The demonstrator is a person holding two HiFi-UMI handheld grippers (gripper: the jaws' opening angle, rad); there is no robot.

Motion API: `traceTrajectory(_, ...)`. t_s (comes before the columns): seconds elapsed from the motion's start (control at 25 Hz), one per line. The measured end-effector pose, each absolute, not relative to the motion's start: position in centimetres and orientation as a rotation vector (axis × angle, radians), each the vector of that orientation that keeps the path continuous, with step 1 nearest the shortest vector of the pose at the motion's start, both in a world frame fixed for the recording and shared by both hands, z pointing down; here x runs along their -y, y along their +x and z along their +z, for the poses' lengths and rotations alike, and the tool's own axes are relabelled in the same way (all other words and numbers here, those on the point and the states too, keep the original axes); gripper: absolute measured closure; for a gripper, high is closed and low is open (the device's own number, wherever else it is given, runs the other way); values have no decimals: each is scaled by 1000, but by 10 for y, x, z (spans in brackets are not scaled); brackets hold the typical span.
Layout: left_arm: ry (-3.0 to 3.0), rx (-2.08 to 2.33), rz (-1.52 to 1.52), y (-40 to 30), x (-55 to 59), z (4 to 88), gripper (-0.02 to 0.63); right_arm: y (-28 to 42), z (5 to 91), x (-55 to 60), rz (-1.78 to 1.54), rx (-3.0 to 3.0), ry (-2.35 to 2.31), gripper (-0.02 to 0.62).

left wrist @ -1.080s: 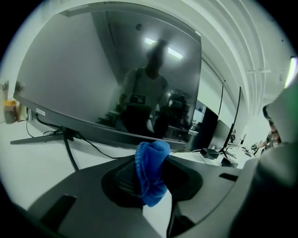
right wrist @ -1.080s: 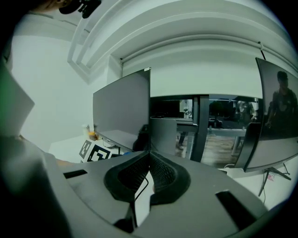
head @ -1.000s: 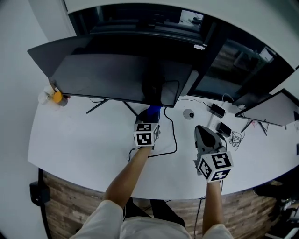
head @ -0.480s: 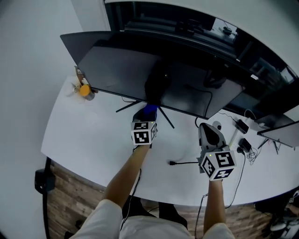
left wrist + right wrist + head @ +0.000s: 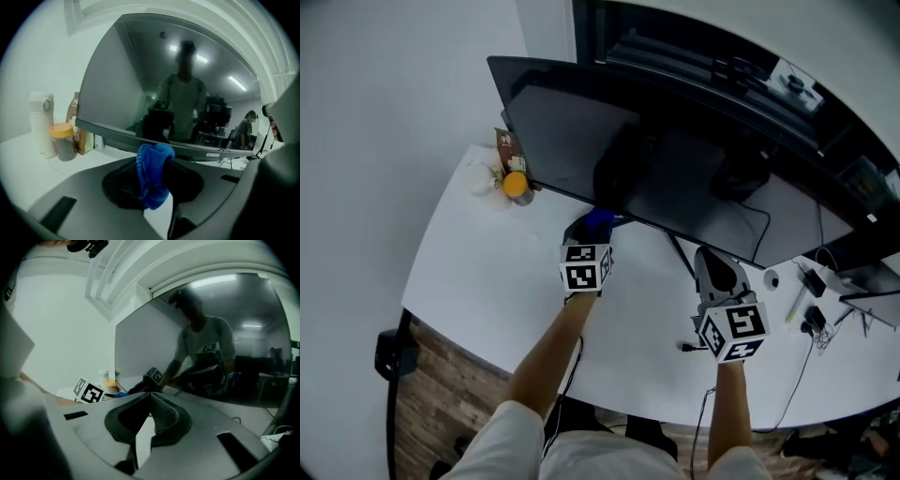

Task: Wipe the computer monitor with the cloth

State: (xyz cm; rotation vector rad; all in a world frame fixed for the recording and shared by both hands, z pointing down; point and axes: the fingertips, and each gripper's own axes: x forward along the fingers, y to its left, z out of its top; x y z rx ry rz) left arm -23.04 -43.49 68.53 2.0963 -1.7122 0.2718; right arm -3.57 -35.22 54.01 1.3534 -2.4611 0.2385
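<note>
Person's shuffled left along the monitor (image 5: 572,141) since a second ago. Left gripper (image 5: 594,231) is pinching the blue cloth (image 5: 600,221) just by the screen's bottom edge, contact unclear. Right gripper (image 5: 717,262) is closed, empty. I'd guess most of the wiping's left.

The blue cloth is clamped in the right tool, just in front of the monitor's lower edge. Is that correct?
Not quite: it is the left tool, not the right. The blue cloth is clamped in the left tool, just in front of the monitor's lower edge, as the left gripper view shows. In the right gripper view, the right tool is shut with nothing between its jaws.
</note>
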Motion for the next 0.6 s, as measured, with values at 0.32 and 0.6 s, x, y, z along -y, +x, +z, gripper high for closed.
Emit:
traceTrajectory(0.32,2062,1754,274,-312,447,682,483,-111,538,374,243,2482,1306,578)
traceTrajectory(0.6,1939,1805,208,-383,458,680,483,-153,527,387,221,2491,1300,578)
